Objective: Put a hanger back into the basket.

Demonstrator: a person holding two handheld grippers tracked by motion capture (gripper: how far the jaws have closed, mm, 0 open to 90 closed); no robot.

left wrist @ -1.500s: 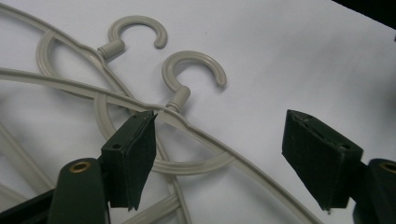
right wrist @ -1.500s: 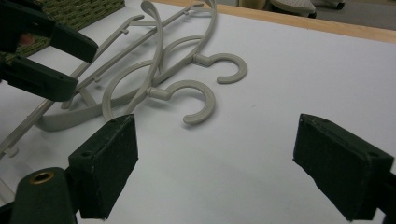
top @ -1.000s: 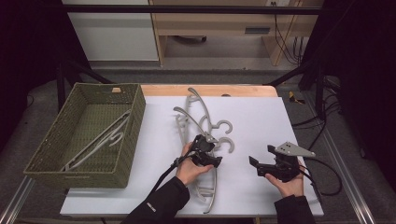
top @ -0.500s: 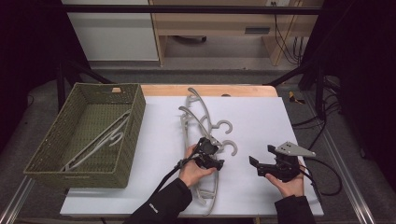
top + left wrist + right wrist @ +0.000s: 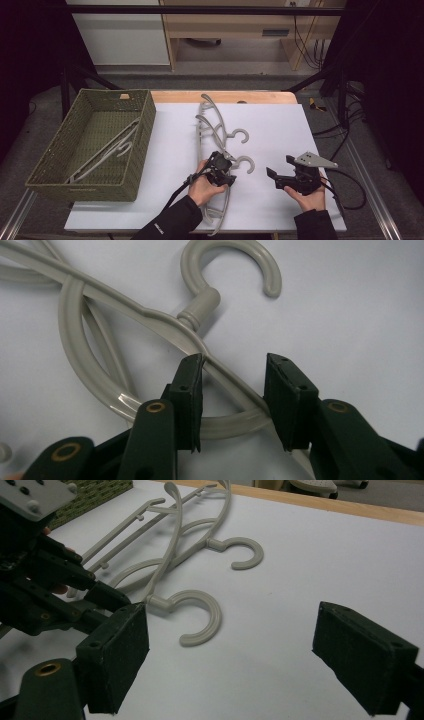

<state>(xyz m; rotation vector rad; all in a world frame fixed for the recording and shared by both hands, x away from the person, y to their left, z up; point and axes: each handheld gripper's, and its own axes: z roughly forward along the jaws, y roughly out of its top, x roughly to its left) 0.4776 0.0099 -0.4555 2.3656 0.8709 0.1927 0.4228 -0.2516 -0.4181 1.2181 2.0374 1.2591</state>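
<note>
Two grey plastic hangers lie overlapped on the white table top [image 5: 310,130]. The near hanger [image 5: 246,165] has its hook toward the right, and the far hanger [image 5: 242,134] lies behind it. My left gripper [image 5: 223,173] reaches over the near hanger's shoulder just below the neck. In the left gripper view the near hanger [image 5: 202,302] passes slantwise between the pads; the jaws [image 5: 232,390] have just been closing, and a gap still shows beside the bar. My right gripper [image 5: 280,168] rests open to the right, its jaws [image 5: 230,655] wide apart over bare table, facing the near hook [image 5: 210,615].
A green woven basket [image 5: 120,95] stands at the left with one more grey hanger [image 5: 107,150] lying in it. The table's wooden back edge [image 5: 225,95] runs behind the hangers. Cables trail off the right side [image 5: 345,185].
The left gripper's jaws have narrowed around the near hanger's shoulder, and the left hand has shifted slightly. The right hand and gripper have not moved.
</note>
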